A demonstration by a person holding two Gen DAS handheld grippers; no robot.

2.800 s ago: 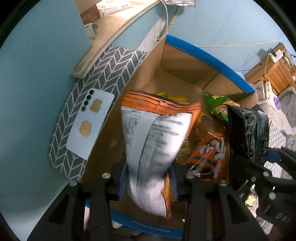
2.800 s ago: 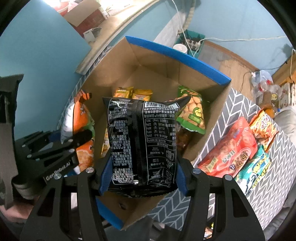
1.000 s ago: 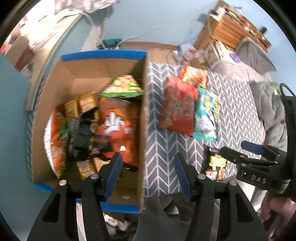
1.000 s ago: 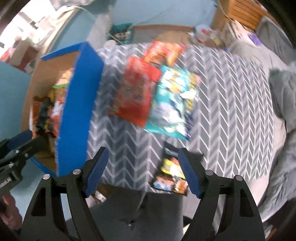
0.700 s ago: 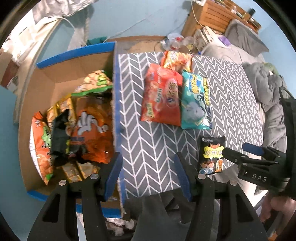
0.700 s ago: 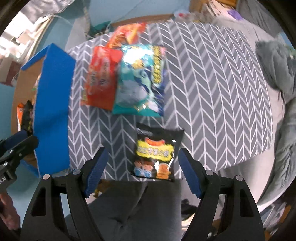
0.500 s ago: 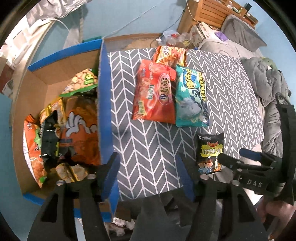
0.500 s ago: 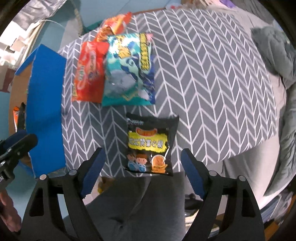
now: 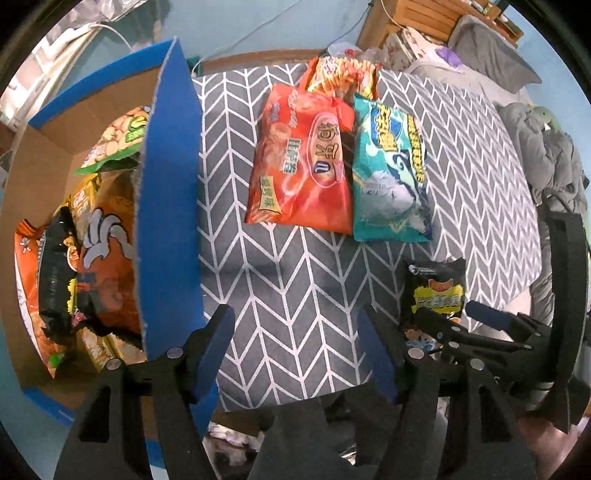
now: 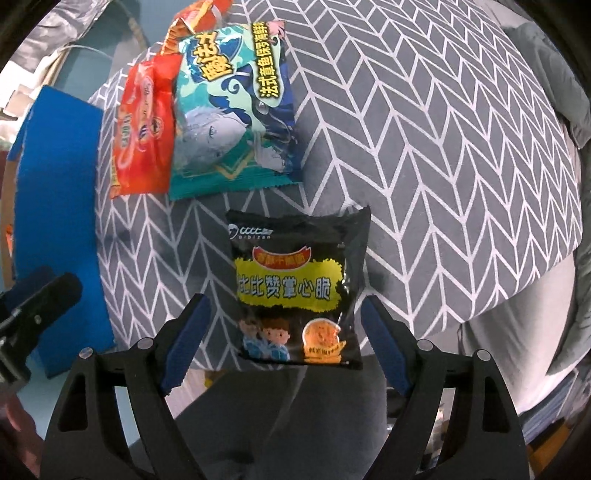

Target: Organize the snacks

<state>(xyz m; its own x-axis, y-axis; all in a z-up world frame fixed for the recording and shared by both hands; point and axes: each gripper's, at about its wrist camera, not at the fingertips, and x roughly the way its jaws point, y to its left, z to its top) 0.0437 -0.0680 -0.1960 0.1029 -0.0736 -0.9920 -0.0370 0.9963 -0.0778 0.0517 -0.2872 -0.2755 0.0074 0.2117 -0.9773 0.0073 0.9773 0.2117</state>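
Observation:
A black snack packet (image 10: pixel 295 288) lies on the grey chevron tabletop (image 10: pixel 424 147) near its front edge. My right gripper (image 10: pixel 284 301) points down over it, open, with the packet's lower half between the pads and untouched. A red packet (image 9: pixel 299 162), a teal packet (image 9: pixel 389 177) and an orange-yellow packet (image 9: pixel 343 74) lie further back. My left gripper (image 9: pixel 293 317) stands open over bare cloth, beside the blue flap of the cardboard box (image 9: pixel 170 206). Several packets fill the box. The right gripper (image 9: pixel 448 312) also shows in the left wrist view.
A person's grey-trousered lap (image 10: pixel 295 424) lies below the table's front edge. A bed with grey bedding (image 9: pixel 546 147) is at the right and a wooden shelf (image 9: pixel 424 22) at the back. The raised blue flap stands close on the left gripper's left.
Both grippers let go of the packets they held over the box, swung right over the table and sank. The black packet now lies between the right gripper's fingers.

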